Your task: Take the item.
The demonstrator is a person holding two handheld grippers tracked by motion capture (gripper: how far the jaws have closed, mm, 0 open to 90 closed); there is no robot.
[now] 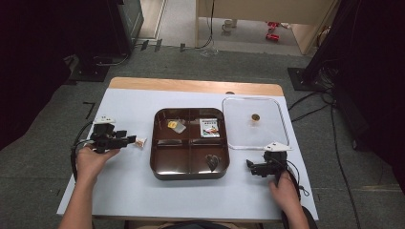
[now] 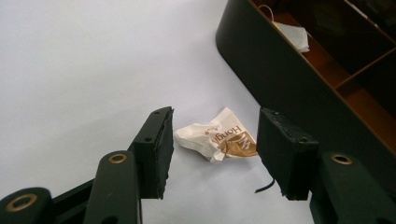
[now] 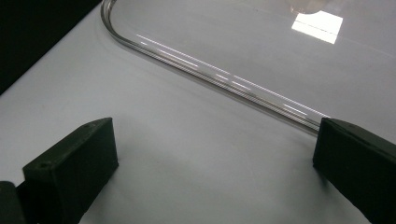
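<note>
At the left of the high view, the left gripper point(image 1: 130, 140) points at a crumpled white-and-gold packet point(image 1: 140, 142) lying on the white table point(image 1: 124, 186), just left of the brown divided tray point(image 1: 189, 172). In the left gripper view the packet point(image 2: 218, 140) lies between the parted jaws, apparently untouched. Lower right, the right gripper point(image 1: 249, 165) rests wide open beside the clear lid point(image 1: 282, 119).

You look down on the whole desk point(image 1: 129, 191) from above; each gripper camera skims it closely, the left one sharing the tray point(image 2: 280, 88).
</note>
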